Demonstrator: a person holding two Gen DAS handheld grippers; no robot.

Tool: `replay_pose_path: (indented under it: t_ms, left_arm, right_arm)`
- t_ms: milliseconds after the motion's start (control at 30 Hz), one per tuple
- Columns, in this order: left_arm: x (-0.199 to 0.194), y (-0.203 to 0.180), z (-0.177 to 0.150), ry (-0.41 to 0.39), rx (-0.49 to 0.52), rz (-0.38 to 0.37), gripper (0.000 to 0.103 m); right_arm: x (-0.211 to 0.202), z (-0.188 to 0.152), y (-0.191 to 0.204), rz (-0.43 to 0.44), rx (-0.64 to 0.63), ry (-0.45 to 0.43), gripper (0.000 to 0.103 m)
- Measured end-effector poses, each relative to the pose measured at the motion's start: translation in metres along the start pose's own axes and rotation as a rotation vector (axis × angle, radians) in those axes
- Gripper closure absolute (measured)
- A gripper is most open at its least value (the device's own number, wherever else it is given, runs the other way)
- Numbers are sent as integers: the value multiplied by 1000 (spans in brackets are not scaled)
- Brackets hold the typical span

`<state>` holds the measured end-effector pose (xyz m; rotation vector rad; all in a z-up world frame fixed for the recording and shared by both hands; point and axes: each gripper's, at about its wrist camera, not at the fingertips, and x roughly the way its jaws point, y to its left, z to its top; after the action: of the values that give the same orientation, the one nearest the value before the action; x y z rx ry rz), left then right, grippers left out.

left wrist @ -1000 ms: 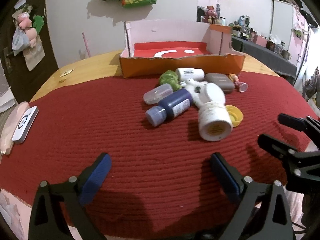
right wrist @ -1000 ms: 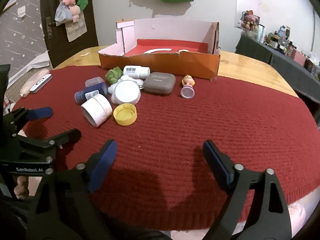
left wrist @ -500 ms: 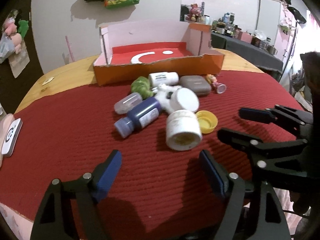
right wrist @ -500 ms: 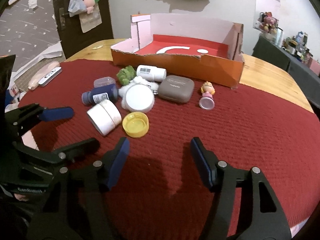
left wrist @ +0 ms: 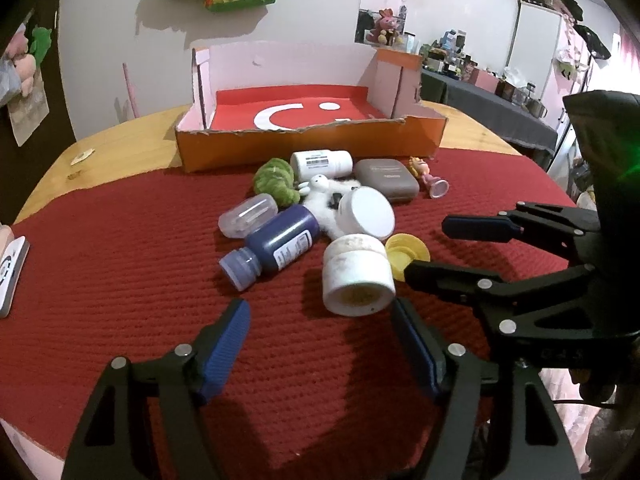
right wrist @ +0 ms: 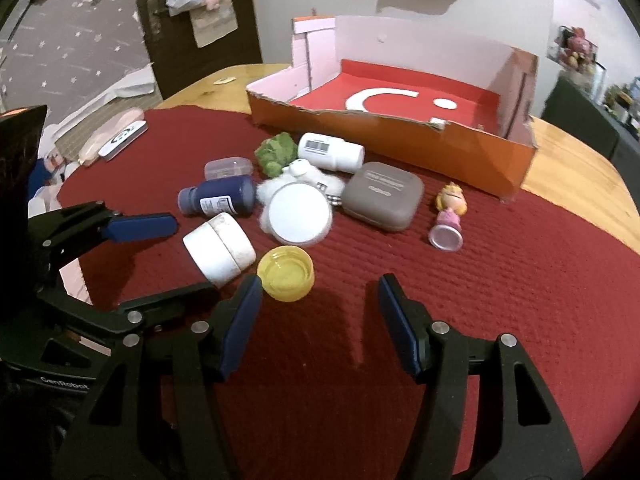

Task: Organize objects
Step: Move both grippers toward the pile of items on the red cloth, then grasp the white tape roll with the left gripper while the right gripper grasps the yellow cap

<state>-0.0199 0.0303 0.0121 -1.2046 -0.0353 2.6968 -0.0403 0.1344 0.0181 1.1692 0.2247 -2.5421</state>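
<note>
A heap of small objects lies on the red mat (left wrist: 120,272): a white jar (left wrist: 357,280) on its side, a yellow cap (left wrist: 407,255), a dark blue bottle (left wrist: 276,246), a white round lid (left wrist: 370,212), a clear case (left wrist: 248,216), a green plush (left wrist: 276,180), a white pill bottle (left wrist: 322,163), a grey case (left wrist: 386,180) and a small doll (left wrist: 428,178). Behind stands an open orange box (left wrist: 312,148), empty. My left gripper (left wrist: 324,340) is open just before the white jar. My right gripper (right wrist: 320,312) is open just before the yellow cap (right wrist: 285,274).
A remote (right wrist: 122,139) lies at the mat's left edge. The wooden table (right wrist: 576,160) shows beyond the mat. The two grippers stand close side by side, the right one (left wrist: 472,248) at the left one's right.
Both grippers have moved forward toward the heap and closer to each other. The objects have not moved.
</note>
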Motion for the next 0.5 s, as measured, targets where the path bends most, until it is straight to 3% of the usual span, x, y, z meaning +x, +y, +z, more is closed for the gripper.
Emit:
replay_pose_path:
  t_ms: [367,433,500]
  left_arm:
    - [11,-7,7,9,39,1,30]
    - [12,-6,8,5,37,-6,33]
    - [13,-4,10,3,31,-22,45]
  right_arm:
    - [8,4,-8,-83,12,-1,51]
    - [9,4,-11,-79,18,4,54]
    - [9,3,-11,-80,12,4,57]
